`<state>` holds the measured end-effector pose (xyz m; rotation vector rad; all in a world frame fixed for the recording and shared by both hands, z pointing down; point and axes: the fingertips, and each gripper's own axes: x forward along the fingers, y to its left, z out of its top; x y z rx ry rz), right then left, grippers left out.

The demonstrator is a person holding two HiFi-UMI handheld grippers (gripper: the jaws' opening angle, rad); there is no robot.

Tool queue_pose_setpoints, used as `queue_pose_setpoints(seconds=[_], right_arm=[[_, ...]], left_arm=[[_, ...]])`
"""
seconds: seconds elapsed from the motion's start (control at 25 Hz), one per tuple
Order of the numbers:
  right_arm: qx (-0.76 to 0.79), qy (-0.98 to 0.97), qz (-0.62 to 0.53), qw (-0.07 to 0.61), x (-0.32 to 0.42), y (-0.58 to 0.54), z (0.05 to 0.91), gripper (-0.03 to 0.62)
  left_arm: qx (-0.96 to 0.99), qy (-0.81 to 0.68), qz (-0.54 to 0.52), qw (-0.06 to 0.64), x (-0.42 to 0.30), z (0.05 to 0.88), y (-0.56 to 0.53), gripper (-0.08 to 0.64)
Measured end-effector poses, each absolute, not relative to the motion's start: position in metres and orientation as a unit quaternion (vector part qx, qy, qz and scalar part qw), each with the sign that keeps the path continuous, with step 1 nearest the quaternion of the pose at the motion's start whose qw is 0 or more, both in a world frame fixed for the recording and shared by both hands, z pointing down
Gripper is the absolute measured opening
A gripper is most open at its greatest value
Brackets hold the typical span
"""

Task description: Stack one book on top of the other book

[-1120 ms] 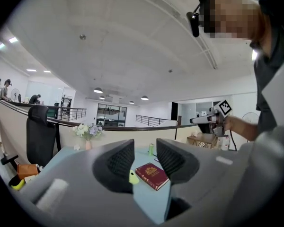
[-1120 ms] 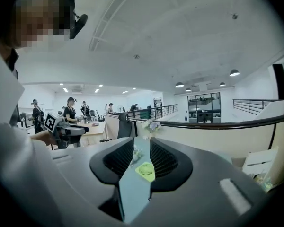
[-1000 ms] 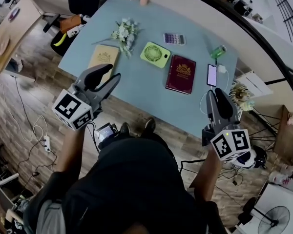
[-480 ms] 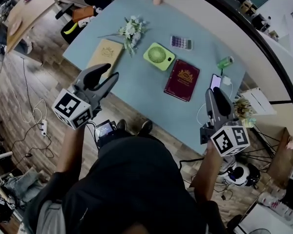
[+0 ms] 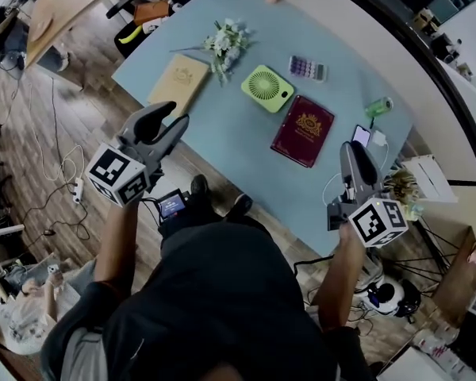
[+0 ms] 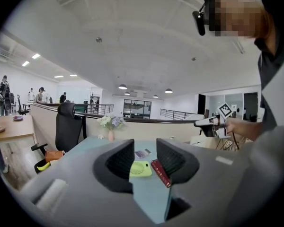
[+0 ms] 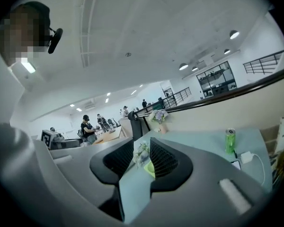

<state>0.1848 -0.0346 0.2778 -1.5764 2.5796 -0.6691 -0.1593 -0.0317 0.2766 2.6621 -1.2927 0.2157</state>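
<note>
A tan book [image 5: 177,80] lies at the left of the light blue table [image 5: 238,145]. A maroon book [image 5: 303,130] lies apart from it at the right, and its edge [image 6: 160,172] shows between my left jaws. My left gripper [image 5: 168,120] is held open and empty off the table's near-left edge, short of the tan book. My right gripper [image 5: 355,155] hangs off the near-right edge, below the maroon book. In the right gripper view it [image 7: 142,157] stands open with nothing held. The left gripper [image 6: 145,157] points across the table.
A green fan [image 5: 267,88] sits between the books, with a calculator [image 5: 307,68] and flowers [image 5: 226,42] behind. A phone [image 5: 360,136], charger and green can [image 5: 378,106] lie at the right. An office chair [image 6: 66,129] and cables on the wooden floor surround the table.
The head view has drifted, so the table sits higher and further right. Both grippers stay open near the table's front edge; the right one has shifted slightly right. Neither book has moved.
</note>
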Motion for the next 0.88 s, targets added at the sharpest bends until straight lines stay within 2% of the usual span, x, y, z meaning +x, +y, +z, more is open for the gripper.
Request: queue_pose_setpoints(seconds=[0.28, 0.48, 0.88], right_arm=[[-0.482, 0.806, -0.316, 0.137, 0.194, -0.045, 0.312, 0.107], [-0.483, 0.773, -0.366, 0.187, 0.206, -0.046, 0.349, 0.107], [-0.511, 0.716, -0.425, 0.215, 0.224, -0.044, 0.463, 0.107]], left_arm=[[0.879, -0.456, 0.073, 0.12, -0.18, 0.302, -0.039, 0.199], [0.873, -0.462, 0.078, 0.135, -0.191, 0.318, -0.045, 0.199], [0.864, -0.465, 0.087, 0.172, -0.201, 0.348, -0.054, 0.199]])
